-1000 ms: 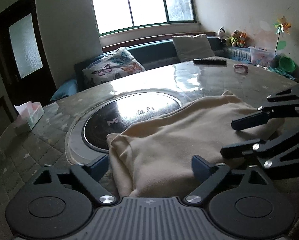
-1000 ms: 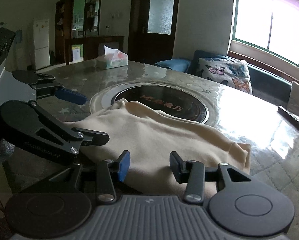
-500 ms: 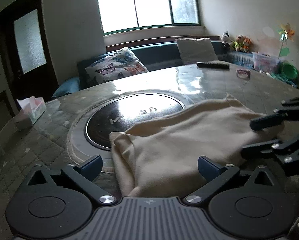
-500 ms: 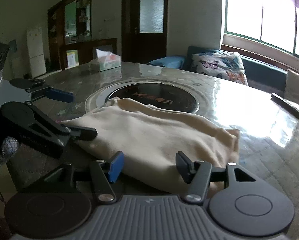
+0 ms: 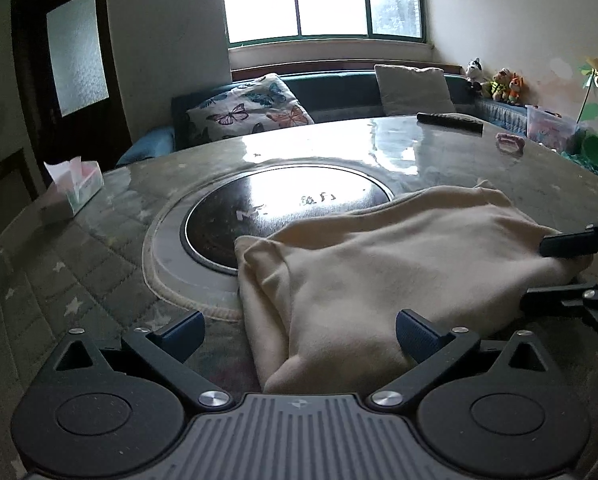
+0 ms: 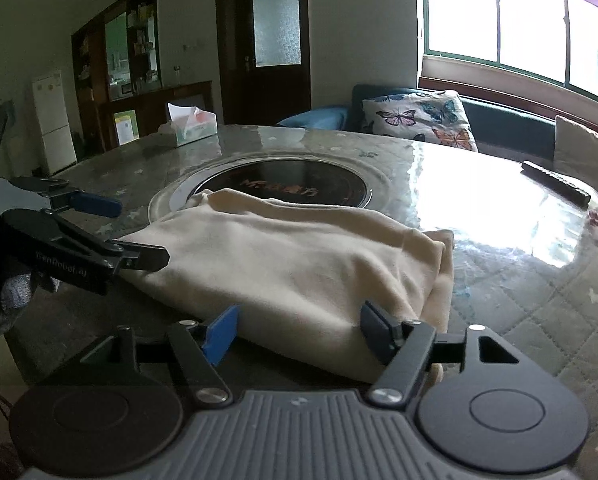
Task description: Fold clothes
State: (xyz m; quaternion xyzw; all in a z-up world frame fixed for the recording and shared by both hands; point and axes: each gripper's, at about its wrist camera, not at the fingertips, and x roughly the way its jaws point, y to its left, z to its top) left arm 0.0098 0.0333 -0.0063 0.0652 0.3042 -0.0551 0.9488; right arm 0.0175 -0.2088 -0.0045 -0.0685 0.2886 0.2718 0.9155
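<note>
Cream garment (image 5: 399, 268) on table (image 5: 99, 248); both grippers' fingers apart. Fridge (image 6: 55, 116) only in R view.

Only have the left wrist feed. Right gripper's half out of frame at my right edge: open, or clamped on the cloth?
Observer: Open. In the right wrist view the right gripper has its fingers spread, with the near edge of the folded cream garment between them, not pinched.
Operator: And my left gripper, seen from that side?
Observer: The left gripper is open too. Its lower finger tip sits at the garment's left corner; I cannot tell if it touches.
</note>
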